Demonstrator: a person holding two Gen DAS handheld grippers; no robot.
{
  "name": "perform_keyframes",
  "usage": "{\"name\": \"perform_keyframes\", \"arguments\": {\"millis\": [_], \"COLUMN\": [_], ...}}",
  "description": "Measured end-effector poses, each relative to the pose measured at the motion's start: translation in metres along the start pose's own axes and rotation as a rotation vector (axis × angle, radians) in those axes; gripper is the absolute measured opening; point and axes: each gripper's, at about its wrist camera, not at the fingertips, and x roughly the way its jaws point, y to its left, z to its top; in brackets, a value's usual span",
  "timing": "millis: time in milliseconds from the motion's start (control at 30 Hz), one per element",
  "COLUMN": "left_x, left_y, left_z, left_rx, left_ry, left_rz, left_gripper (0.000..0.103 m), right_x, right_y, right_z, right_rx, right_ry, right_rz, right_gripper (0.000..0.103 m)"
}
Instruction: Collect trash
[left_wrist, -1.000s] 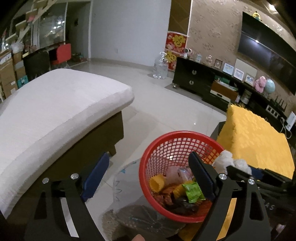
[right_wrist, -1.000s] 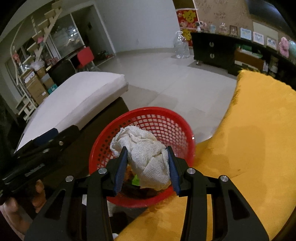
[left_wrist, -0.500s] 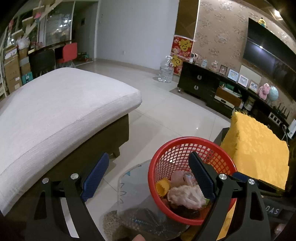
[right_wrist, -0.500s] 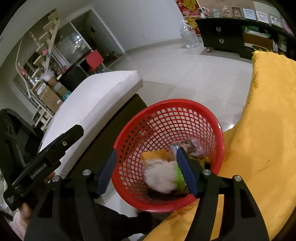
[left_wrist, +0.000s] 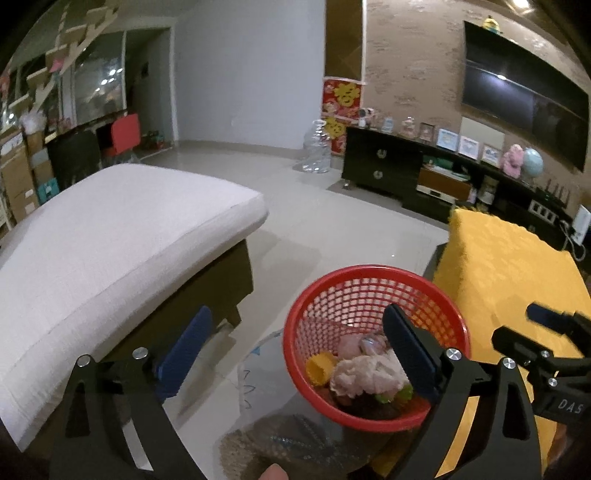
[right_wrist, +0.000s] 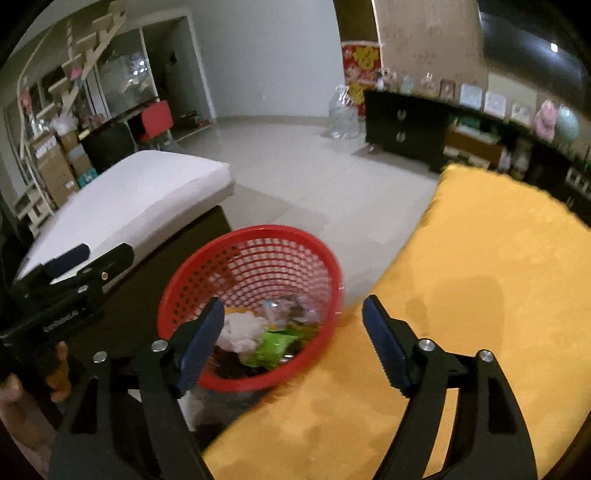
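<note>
- Left wrist view: my left gripper (left_wrist: 295, 347) has just spread its jaws a little further; they stand wide with nothing clamped, straddling the near rim of the red basket (left_wrist: 373, 295). A white crumpled cloth (left_wrist: 369, 376) lies in the basket on other trash.
- Right wrist view: my right gripper (right_wrist: 295, 332) has just been opening; its jaws are wide and empty, and the cloth (right_wrist: 242, 330) sits in the basket (right_wrist: 251, 266) beside the yellow cushion (right_wrist: 480, 295).

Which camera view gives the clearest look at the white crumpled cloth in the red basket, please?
The left wrist view: the white cloth is sharp atop the trash. The right wrist view shows it blurred, partly behind a finger.
</note>
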Motion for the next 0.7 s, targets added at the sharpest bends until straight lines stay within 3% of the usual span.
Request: {"name": "perform_keyframes", "arguments": {"millis": [233, 300, 700], "left_x": [-0.032, -0.04, -0.08], "left_y": [-0.013, -0.018, -0.035], "left_z": [0.0, -0.002, -0.015], "left_rx": [0.034, 0.047, 0.083], "left_ry": [-0.03, -0.03, -0.023], "left_rz": [0.038, 0.065, 0.069], "left_gripper": [0.095, 0.095, 0.095], "right_x": [-0.038, -0.05, -0.092], "right_y": [-0.005, -0.007, -0.028], "right_z": [-0.01, -0.015, -0.032], "right_rx": [-0.055, -0.052, 0.055], "right_ry": [-0.097, -0.125, -0.185], "right_rz": [-0.072, -0.074, -0.056], "right_gripper": [0.095, 0.096, 0.096]}}
